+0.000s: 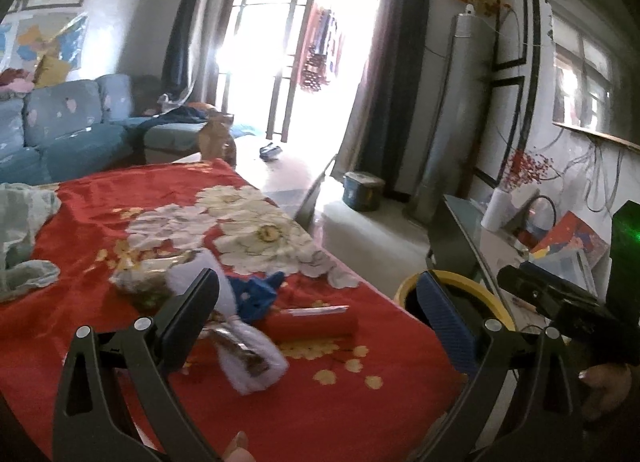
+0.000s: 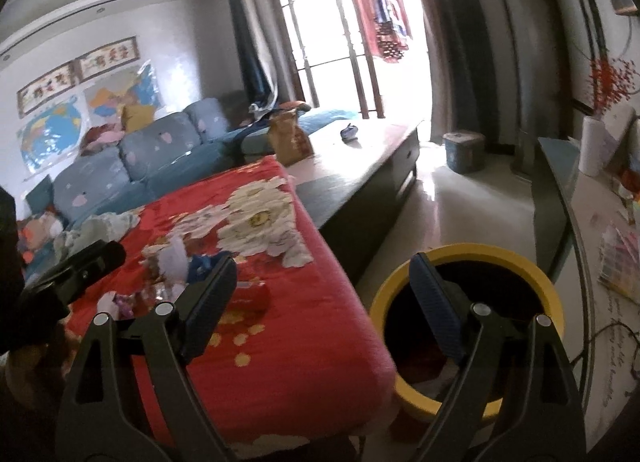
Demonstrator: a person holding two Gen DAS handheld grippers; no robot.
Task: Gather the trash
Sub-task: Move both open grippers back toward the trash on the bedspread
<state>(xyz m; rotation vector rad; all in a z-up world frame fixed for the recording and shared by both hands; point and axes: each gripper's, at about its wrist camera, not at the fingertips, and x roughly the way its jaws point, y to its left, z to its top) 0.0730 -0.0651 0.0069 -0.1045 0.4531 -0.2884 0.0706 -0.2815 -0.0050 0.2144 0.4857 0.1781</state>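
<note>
**Trash Pile on Red Cloth: Both Claws Wide and Empty**

The trash lay in a loose cluster on the red floral cloth point(image 1: 120, 197) covering the table. The cluster comprised a red box point(image 1: 316, 322), a crumpled blue wrapper point(image 1: 258, 294), a white-and-silver wrapper point(image 1: 248, 358) and a crinkled foil wrapper point(image 1: 148, 278).

Orientation: the red box was the only item with a clear long axis. It lay flat, the axis running roughly left to right in the left wrist view, one end towards the table edge nearest the yellow bin point(image 2: 468, 326). The wrappers were crumpled and showed no definite axis.

The bin stood on the floor just beside the table edge, its mouth up, with some items visible at the bottom.

Claw state: the left gripper point(image 1: 320, 302) was spread wide and held nothing; its left finger overlapped the wrappers in view, though contact could not be confirmed. The right gripper point(image 2: 324, 278) was likewise spread wide and empty, positioned between the table edge and the bin.

Hazards, as judged:
- Closing on the overlapping wrappers could seize several at once, or pinch the cloth and drag it.
- Thin foil could slip from the pads during transfer and fall beside the bin.
- A grip along the box's long axis would probably exceed the opening; across the axis was the safer approach.
</note>
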